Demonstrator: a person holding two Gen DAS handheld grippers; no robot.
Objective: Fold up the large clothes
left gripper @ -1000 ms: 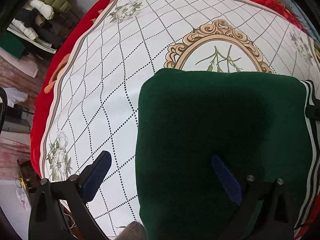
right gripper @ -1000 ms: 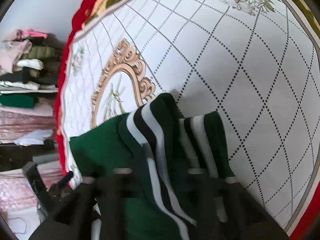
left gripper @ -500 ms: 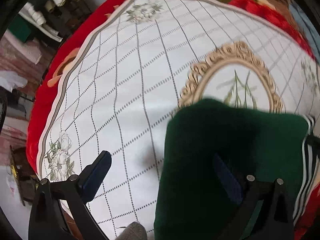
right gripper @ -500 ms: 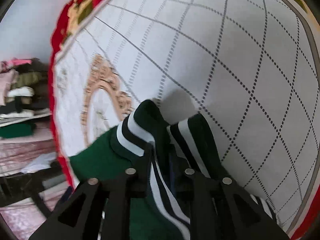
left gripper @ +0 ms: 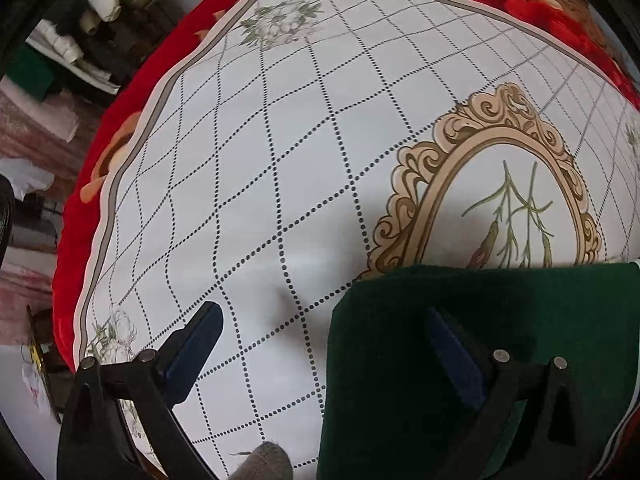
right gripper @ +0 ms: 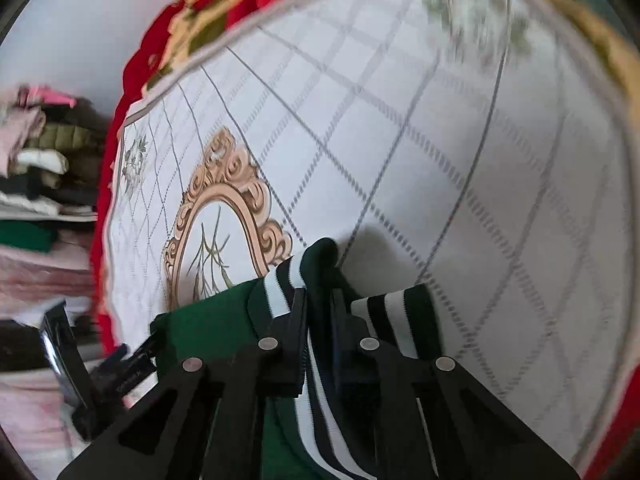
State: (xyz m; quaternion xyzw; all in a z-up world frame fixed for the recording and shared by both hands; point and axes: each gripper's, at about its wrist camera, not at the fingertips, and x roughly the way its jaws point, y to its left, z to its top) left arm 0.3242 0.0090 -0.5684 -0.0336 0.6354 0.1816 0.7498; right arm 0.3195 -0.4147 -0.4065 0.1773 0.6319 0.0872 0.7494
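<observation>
Dark green folded knit garment (left gripper: 500, 344) with striped ribbed hem (right gripper: 298, 276) | right gripper (right gripper: 320, 308) pinches hem | left gripper (left gripper: 328, 344) gapes wide, empty | one-sided grip may let fold sag undone

Open quilted bedcover (left gripper: 280, 184) left of the green garment (left gripper: 500, 332), clothes pile (right gripper: 44, 168) beyond the edge

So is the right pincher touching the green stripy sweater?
Touching. The right wrist view shows the right gripper shut on the sweater's striped band, fabric pinched between its fingers.
</observation>
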